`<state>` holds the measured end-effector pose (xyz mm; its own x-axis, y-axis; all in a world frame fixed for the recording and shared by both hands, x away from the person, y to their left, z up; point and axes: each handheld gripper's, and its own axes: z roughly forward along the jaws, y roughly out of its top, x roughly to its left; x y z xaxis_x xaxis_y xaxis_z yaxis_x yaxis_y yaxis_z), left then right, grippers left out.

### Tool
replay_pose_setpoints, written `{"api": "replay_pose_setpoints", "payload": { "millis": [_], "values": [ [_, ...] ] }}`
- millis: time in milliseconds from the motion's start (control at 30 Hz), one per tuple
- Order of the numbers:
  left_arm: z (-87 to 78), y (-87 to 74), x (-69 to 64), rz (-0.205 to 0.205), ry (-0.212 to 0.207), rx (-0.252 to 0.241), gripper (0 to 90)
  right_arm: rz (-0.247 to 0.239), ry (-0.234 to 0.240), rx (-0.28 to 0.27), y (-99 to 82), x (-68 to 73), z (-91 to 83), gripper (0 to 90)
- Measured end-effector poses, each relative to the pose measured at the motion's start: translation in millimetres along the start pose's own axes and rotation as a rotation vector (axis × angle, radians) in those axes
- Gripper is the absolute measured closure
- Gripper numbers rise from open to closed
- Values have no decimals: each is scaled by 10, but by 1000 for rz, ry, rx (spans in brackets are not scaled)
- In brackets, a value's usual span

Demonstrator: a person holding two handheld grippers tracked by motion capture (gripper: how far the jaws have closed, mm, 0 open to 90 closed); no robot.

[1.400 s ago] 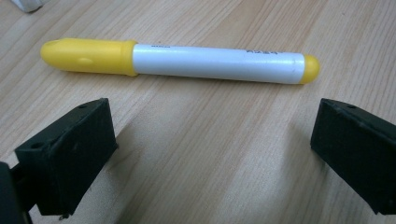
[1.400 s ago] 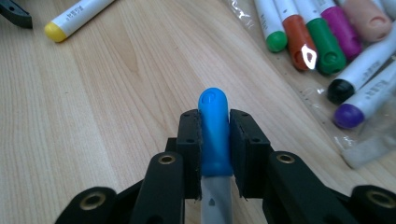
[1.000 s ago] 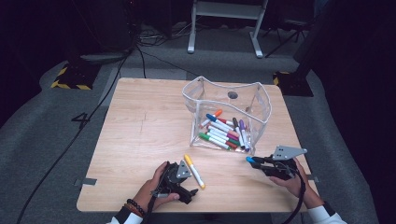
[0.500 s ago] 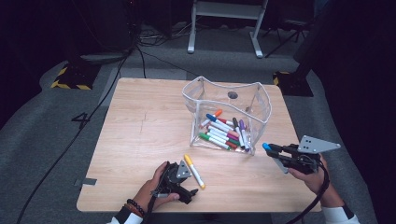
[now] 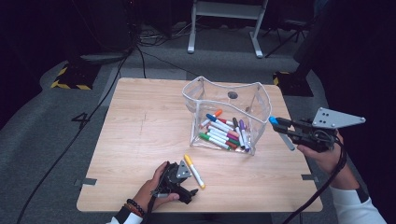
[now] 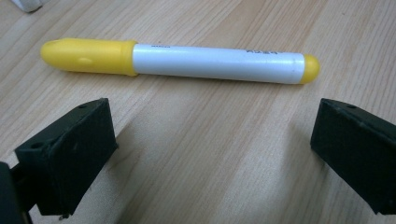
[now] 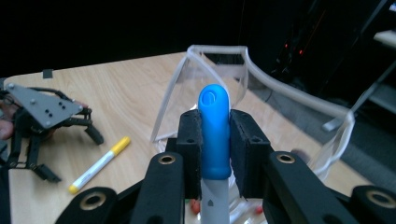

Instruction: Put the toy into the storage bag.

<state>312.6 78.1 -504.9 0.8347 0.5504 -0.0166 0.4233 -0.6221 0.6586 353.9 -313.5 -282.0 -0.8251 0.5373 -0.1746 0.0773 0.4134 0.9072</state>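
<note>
My right gripper hangs in the air at the table's right side, level with the rim of a clear plastic pouch. It is shut on a blue-capped marker, whose cap sticks up between the pads. The pouch stands open and holds several coloured markers. A yellow marker lies on the wood near the front edge. My left gripper rests on the table right beside it, open, its jaws spread wide with the yellow marker just beyond the fingertips.
The wooden table has bare wood on its left half. A cable trails from the right gripper past the front right corner. Dark floor and a metal stand lie behind the table.
The right gripper has risen from near the table's right edge into the air beside the pouch, with the blue marker still in it. The left gripper and the yellow marker have stayed put.
</note>
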Motion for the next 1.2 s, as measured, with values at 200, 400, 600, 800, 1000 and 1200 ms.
{"api": "replay_pose_setpoints", "payload": {
  "millis": [200,400,600,800,1000,1200],
  "values": [
    [0,0,0,0,0,0,2,-36,10,-13,362,-92,138,756],
    [0,0,0,0,0,0,2,-35,7,-8,614,-228,375,756],
    [0,0,-1,-1,0,0,2,-27,11,25,703,-363,653,756],
    [0,0,0,0,0,0,2,-31,3,73,701,-454,957,755],
    [0,0,-1,-1,0,0,2,-23,-20,150,661,-554,1250,756],
    [0,0,0,0,0,0,2,7,-19,239,555,-655,1474,756]
  ]
}}
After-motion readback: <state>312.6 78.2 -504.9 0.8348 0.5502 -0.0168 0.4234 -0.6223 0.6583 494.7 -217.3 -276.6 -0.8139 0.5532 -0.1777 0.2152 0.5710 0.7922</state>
